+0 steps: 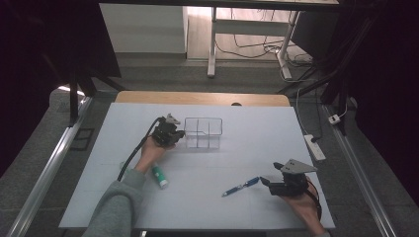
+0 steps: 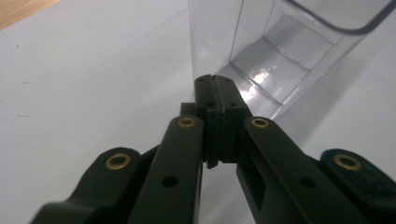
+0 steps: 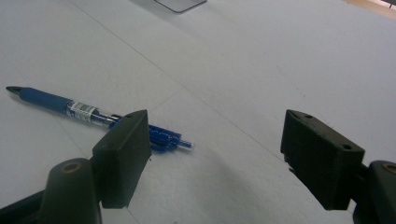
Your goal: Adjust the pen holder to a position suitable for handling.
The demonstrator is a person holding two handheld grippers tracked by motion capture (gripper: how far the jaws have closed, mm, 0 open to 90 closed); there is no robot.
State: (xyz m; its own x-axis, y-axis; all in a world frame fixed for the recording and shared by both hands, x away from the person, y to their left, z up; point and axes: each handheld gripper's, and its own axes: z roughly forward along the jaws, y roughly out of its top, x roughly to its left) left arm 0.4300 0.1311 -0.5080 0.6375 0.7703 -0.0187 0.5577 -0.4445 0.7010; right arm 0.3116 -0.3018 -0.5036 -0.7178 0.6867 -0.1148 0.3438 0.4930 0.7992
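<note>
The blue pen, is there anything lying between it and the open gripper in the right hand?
Nothing visible. The blue pen lies on bare white table just off the right gripper, beside one pad, not between the open jaws.

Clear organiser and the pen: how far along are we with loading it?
Nothing looks loaded: the clear organiser shows no contents. In hand: the left gripper, jaws shut and holding nothing, sits against the organiser's wall; the right gripper, jaws open, is beside the blue pen, which lies on the table ungrasped. Left, probably: grasping the pen, and perhaps the green-and-white tube by the left forearm.
</note>
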